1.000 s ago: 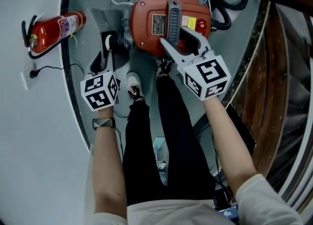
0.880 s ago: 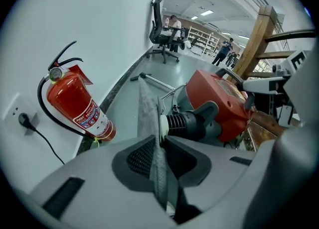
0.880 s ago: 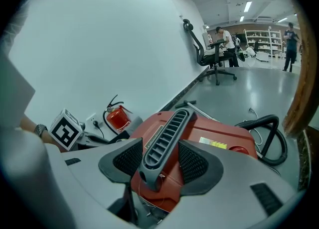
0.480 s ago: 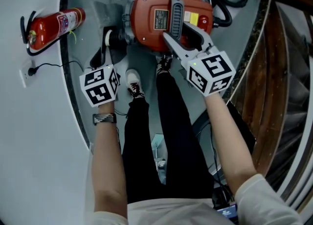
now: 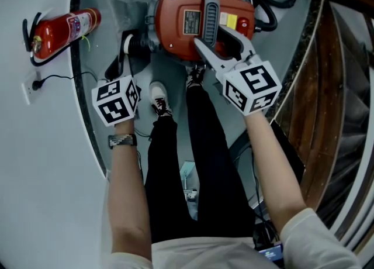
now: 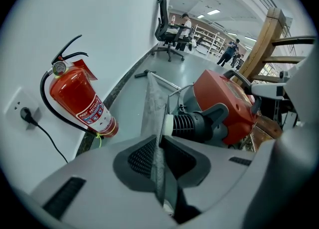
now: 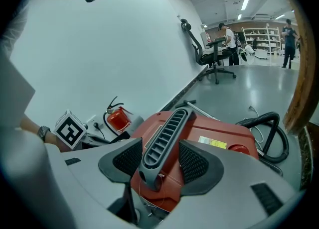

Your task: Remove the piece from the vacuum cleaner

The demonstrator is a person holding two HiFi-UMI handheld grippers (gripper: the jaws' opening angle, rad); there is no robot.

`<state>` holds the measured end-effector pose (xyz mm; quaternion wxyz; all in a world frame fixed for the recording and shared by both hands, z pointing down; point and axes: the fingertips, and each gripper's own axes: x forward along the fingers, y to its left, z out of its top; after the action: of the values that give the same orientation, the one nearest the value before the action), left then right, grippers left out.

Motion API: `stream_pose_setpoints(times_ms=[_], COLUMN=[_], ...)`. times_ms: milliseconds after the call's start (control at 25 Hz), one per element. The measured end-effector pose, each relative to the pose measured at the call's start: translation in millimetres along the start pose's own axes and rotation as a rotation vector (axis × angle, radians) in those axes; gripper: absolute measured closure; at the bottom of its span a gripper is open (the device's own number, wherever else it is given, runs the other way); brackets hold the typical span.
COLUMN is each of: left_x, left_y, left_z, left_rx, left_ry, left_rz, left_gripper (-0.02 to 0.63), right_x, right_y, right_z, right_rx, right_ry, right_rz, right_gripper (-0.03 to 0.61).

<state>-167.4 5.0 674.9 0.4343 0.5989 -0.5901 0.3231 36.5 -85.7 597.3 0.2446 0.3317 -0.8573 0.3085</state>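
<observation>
**Left gripper view: left gripper [image 6: 159, 146] clenched on the grey piece [image 6: 152, 98], pull-off to come**

Shows the pads pinching the near edge of the thin grey piece from both faces, having just been closing on it. Runs the piece's long axis straight away from the jaws toward the far floor, edge-on and upright, its right face against the white-ringed end of the black ribbed connector [image 6: 195, 123]. Places it left of the red vacuum cleaner [image 6: 227, 101], between that body and the fire extinguisher [image 6: 79, 101] at the wall. Leaves the left hand by far the nearer one. Finds the right gripper [image 7: 160, 144] straddling the near end of the carrying handle [image 7: 167, 123], pads slack on either side, not squeezing. Probably calls for drawing the piece leftward, off the connector, while steadying the body.
</observation>
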Motion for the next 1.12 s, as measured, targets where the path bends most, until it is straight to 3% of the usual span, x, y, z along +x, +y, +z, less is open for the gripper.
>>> stream_pose_setpoints(times_ms=[1120], left_x=[7.5], left_y=[7.0], left_z=[-0.5], left_rx=[-0.004], left_ry=[0.043], left_rz=[-0.048], left_gripper=[0.568], right_x=[0.2], right_y=[-0.2], right_z=[0.6], right_rx=[-0.003], right_ry=[-0.013], right_rz=[0.011], right_gripper=[0.339])
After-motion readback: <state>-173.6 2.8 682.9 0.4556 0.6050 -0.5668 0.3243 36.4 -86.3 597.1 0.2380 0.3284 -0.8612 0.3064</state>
